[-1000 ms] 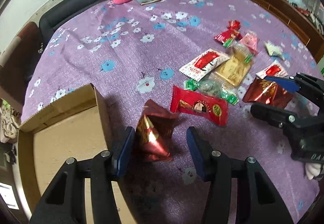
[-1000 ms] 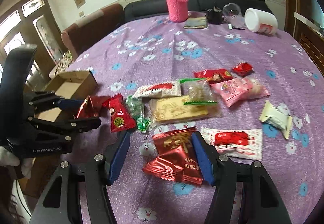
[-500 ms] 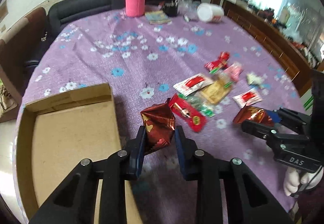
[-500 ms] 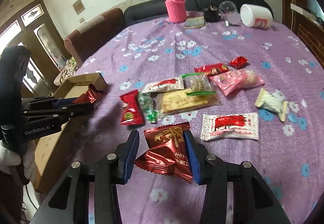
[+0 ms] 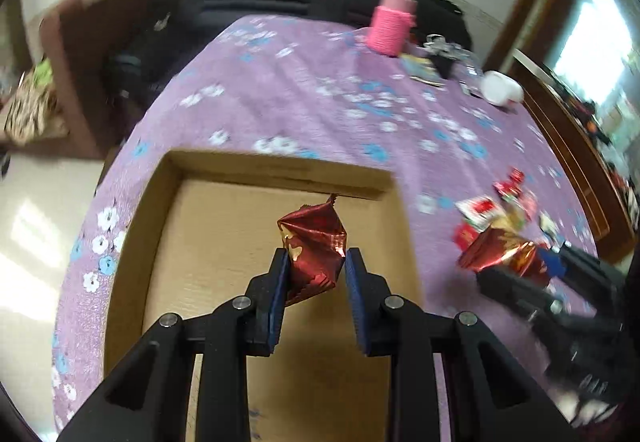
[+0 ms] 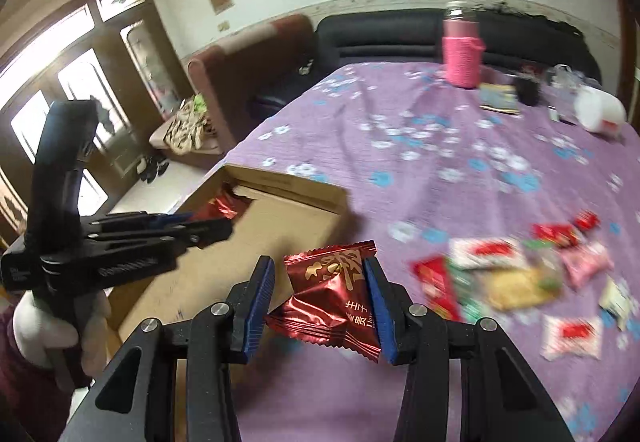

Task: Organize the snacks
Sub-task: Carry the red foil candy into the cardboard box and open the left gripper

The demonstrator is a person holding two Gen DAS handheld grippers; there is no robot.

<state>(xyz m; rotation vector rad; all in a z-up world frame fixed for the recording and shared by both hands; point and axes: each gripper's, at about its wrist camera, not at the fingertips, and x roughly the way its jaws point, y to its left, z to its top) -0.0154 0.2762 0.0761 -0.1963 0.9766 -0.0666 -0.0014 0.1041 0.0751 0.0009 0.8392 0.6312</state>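
Observation:
My left gripper (image 5: 314,266) is shut on a dark red foil snack packet (image 5: 314,246) and holds it above the open cardboard box (image 5: 224,242). My right gripper (image 6: 320,290) is shut on a second red foil packet (image 6: 336,298), held above the purple cloth just right of the box (image 6: 280,218). In the left wrist view the right gripper (image 5: 532,270) and its packet (image 5: 500,254) show at the right. In the right wrist view the left gripper (image 6: 200,224) reaches over the box. A blurred heap of snack packets (image 6: 516,270) lies on the table at the right.
A pink-sleeved bottle (image 6: 462,50), a small booklet (image 6: 498,98), a dark cup (image 6: 528,90) and a white jar (image 6: 600,114) stand at the far end. A dark sofa (image 6: 380,34) and a brown chair (image 6: 236,82) border the table. The box sits at the table's left edge.
Both grippers closed on red foil packets and lifted them. The left one swung left over the box; the right one followed toward the box.

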